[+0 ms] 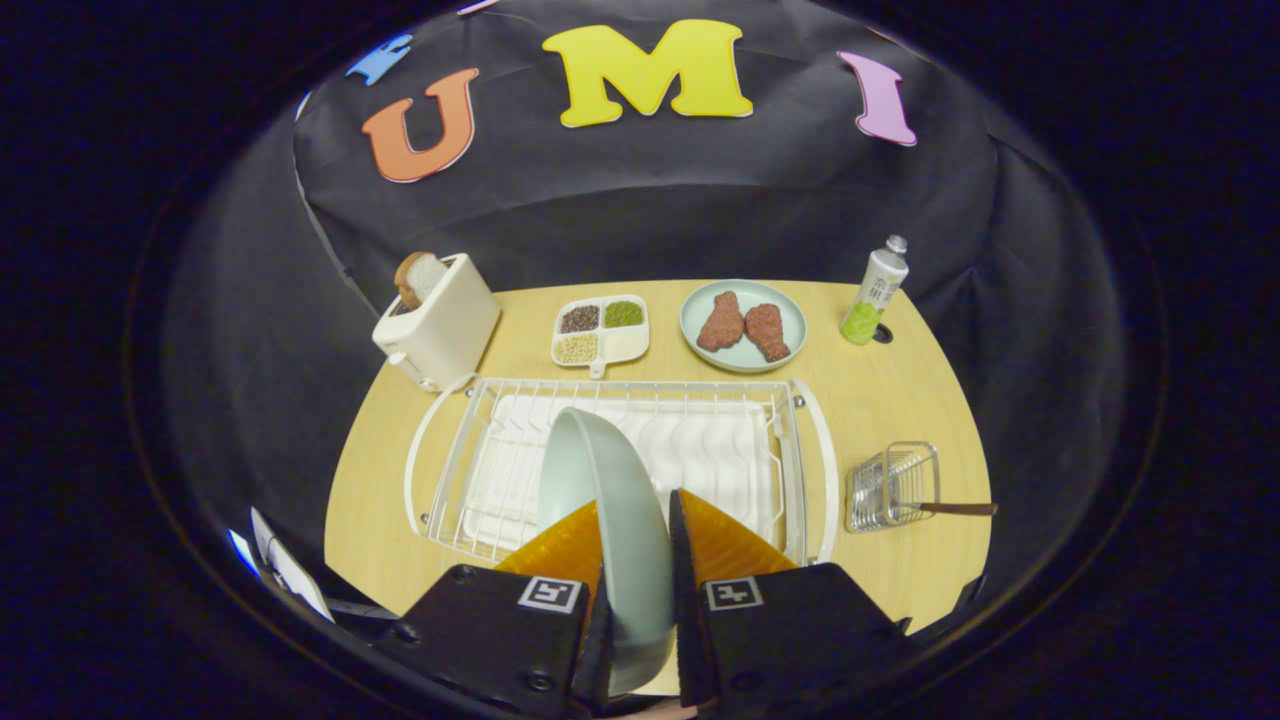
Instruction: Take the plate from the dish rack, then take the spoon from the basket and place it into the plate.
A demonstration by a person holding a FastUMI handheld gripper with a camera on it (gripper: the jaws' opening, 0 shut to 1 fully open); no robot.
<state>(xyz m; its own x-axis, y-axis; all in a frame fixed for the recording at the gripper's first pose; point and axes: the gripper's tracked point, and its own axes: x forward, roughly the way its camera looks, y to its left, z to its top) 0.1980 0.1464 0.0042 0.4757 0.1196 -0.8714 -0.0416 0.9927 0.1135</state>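
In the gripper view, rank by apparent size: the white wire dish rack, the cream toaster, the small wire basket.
1. White wire dish rack
2. Cream toaster
3. Small wire basket, nearer the camera yet smallest.

The gripper is shut on the pale green plate.

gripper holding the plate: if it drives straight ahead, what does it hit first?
Likely the dish rack far wire rail; gripper is shut on the plate above the rack. Depth unclear.

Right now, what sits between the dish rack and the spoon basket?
Gripper view: bare tabletop separates the dish rack from the basket. The jaws are shut on the plate.
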